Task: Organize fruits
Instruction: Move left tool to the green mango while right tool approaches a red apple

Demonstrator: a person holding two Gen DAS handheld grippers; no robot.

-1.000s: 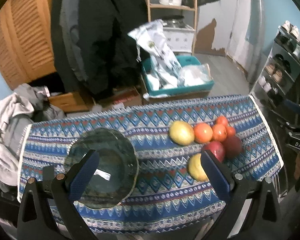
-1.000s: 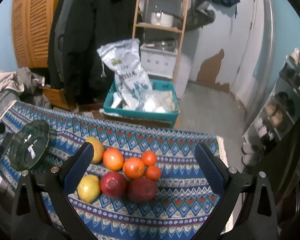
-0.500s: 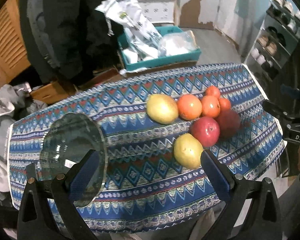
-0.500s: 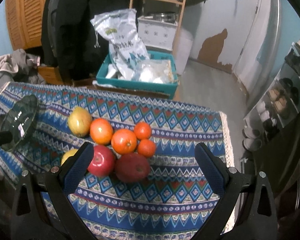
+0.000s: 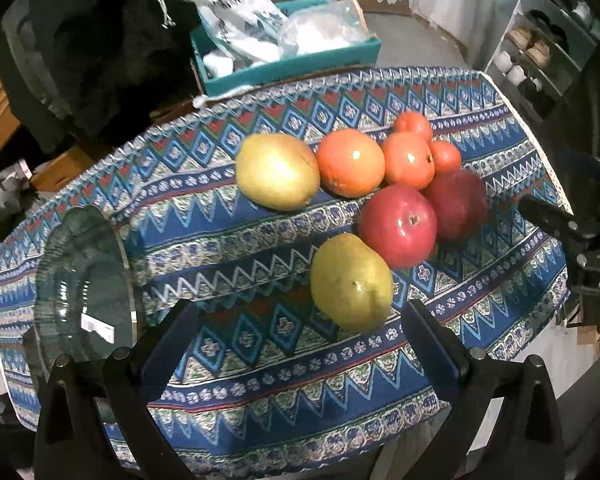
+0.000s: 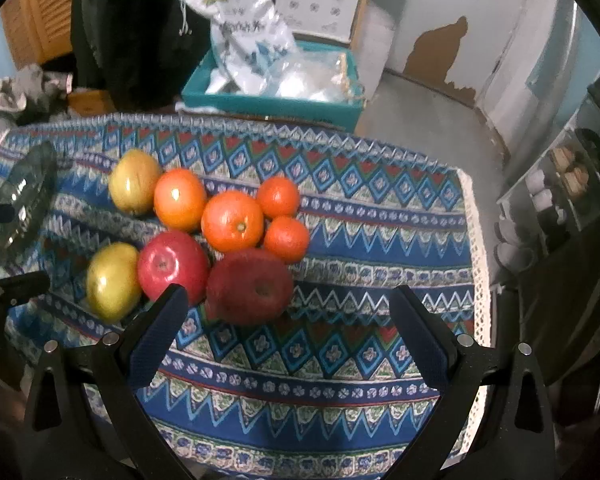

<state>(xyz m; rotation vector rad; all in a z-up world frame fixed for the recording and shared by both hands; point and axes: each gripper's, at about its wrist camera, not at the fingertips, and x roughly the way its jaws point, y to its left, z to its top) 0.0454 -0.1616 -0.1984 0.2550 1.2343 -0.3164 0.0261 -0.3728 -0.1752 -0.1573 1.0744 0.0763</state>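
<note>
Fingers (image 6: 156,340) of right gripper (image 6: 288,340) partly hide bright red apple (image 6: 172,266).

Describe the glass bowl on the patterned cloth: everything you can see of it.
The glass bowl is clear with a grey-green tint, round, with a ribbed or fluted wall. A small white label shows through its base. It sits upright and empty on the patterned tablecloth at the table's left end, apart from the fruit. The left gripper, open, hovers beside it; no contact is visible. In the right wrist view it appears at the left edge.
</note>
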